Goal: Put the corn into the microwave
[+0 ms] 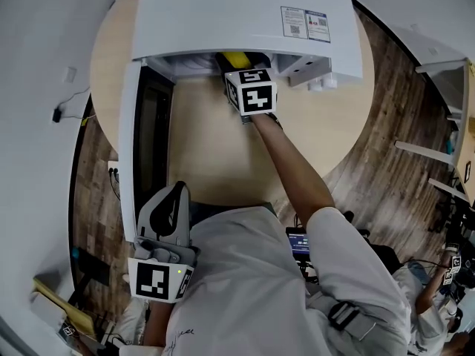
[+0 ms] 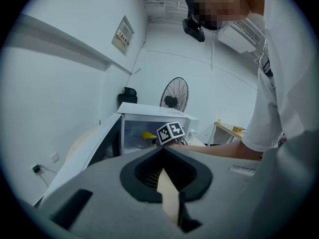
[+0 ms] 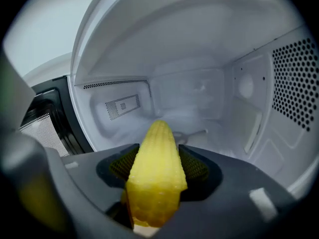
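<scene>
A: What sits nearest?
B: The left gripper (image 2: 162,148); its jaws meet tip to tip, nothing between them.
A: And farther off?
B: A white microwave (image 2: 149,111), its door (image 2: 107,138) open to the left; the right gripper (image 2: 168,133) at its mouth, come from the right; yellow corn (image 2: 148,135) just inside; a fan (image 2: 174,93) behind.

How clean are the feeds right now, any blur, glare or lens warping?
Right gripper view: corn fairly sharp, microwave cavity evenly lit, walls bowed by the lens, left edge smeared out of focus. Left gripper view: dark vignette ring, left gripper soft up close. Head view: strong fisheye, no glare.
</scene>
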The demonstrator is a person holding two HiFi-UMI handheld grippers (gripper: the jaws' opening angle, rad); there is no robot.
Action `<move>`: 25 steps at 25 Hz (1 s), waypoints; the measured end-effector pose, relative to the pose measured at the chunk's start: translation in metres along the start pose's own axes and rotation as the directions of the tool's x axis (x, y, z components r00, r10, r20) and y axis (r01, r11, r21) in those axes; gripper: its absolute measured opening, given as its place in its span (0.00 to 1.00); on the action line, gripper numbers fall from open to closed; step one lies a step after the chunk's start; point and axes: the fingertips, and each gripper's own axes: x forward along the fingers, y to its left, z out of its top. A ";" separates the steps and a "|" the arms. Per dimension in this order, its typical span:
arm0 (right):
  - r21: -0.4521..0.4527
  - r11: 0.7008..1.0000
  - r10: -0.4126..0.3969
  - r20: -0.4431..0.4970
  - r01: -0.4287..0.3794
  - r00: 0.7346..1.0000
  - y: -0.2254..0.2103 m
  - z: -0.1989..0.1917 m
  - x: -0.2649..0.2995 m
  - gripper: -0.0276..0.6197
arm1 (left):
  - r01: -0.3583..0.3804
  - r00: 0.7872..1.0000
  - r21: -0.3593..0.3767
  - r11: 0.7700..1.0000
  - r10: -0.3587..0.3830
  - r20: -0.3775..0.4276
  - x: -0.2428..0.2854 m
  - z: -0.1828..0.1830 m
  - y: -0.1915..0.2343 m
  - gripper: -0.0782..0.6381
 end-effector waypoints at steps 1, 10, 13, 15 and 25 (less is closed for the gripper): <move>-0.016 1.000 -0.004 0.000 0.004 1.000 0.000 0.001 0.002 0.45 | 0.001 1.000 0.000 1.000 -0.001 0.004 0.000 0.001 0.000 0.09; -0.143 0.988 -0.061 -0.022 0.057 0.998 -0.005 0.001 0.022 0.45 | -0.003 1.000 0.004 1.000 0.003 -0.025 0.005 -0.006 0.007 0.09; -0.208 0.974 -0.094 -0.028 0.086 0.995 -0.008 0.002 0.024 0.45 | 0.002 0.999 0.003 1.000 -0.002 -0.032 0.008 -0.007 0.006 0.09; -0.242 0.965 -0.106 -0.025 0.097 0.994 -0.009 0.003 0.026 0.45 | 0.005 0.999 0.003 1.000 -0.005 -0.034 0.010 -0.008 0.006 0.10; -0.269 0.958 -0.110 -0.027 0.098 0.994 -0.011 0.005 0.037 0.45 | 0.024 0.998 0.016 1.000 -0.023 -0.052 0.013 -0.010 0.004 0.10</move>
